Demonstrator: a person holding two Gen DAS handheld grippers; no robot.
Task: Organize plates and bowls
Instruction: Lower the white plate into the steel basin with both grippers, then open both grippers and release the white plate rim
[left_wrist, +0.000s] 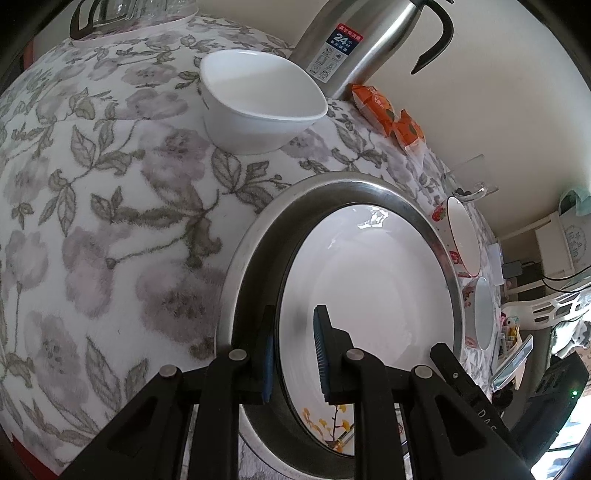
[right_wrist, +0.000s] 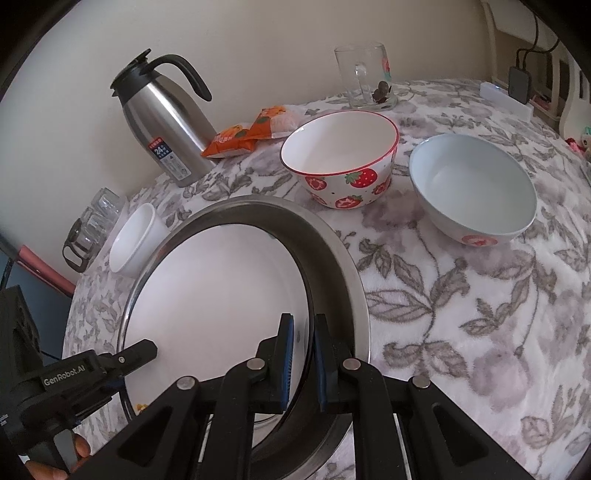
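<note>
On the floral cloth, both tools straddle the white plate's rim.

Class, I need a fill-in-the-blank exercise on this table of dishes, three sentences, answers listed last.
1. The white plate lies inside a ____ tray.
2. The red-rimmed bowl is printed with ____.
3. The orange snack packets lie beside the steel ____.

Missing words: metal; strawberries; jug
</note>
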